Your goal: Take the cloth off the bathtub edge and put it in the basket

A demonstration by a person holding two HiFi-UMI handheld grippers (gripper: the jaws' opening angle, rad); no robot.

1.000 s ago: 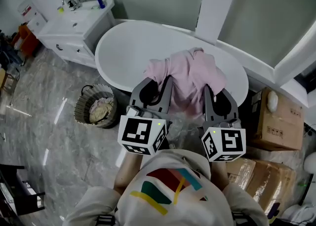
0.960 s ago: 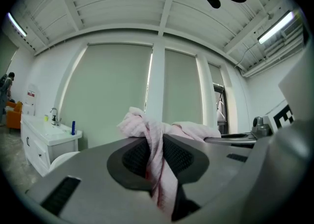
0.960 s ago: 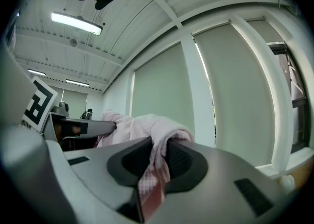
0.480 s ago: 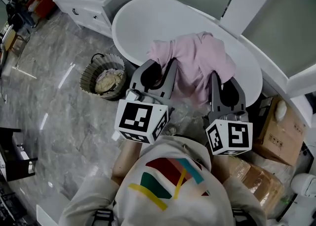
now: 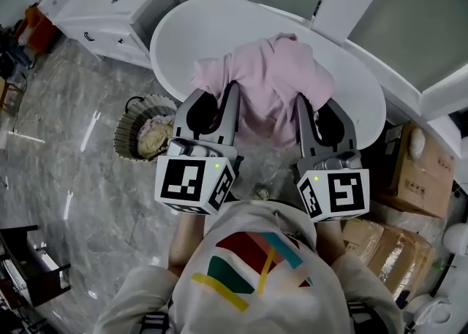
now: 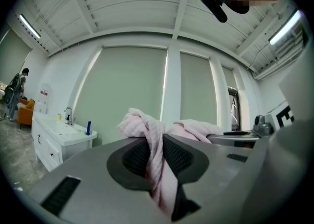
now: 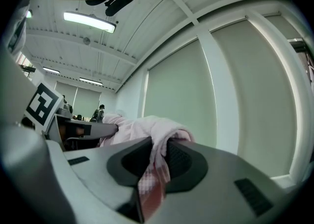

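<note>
The left gripper (image 5: 217, 96) has its fingers (image 6: 133, 158) clenched on a fold of the pink cloth (image 5: 274, 80). In the left gripper view the fold runs down between the two dark pads, pinched there, and the rest bunches up just past the fingertips. The right gripper (image 5: 316, 104) grasps the same cloth. In its own view a strip of pink hangs through the narrow gap between its fingers (image 7: 182, 161), with the bulk heaped over and ahead of the tips.

From the head view the two grippers sit side by side with a gap between them. The cloth spans from one pair of fingers to the other and mounds up beyond them. It lies over the near part of the white bathtub (image 5: 197, 29), which stretches away ahead of both sets of fingers. Whether the cloth touches the tub edge cannot be told.

The woven basket (image 5: 123, 142) stands on the grey marbled floor (image 5: 66, 179), to the left of the left fingers and well apart from the cloth. Some pale fabric (image 5: 155, 135) already lies inside it. A white vanity cabinet (image 5: 110, 7) stands beyond the basket, far to the left of the fingers. Cardboard boxes (image 5: 417, 179) sit to the right of the right fingers.
</note>
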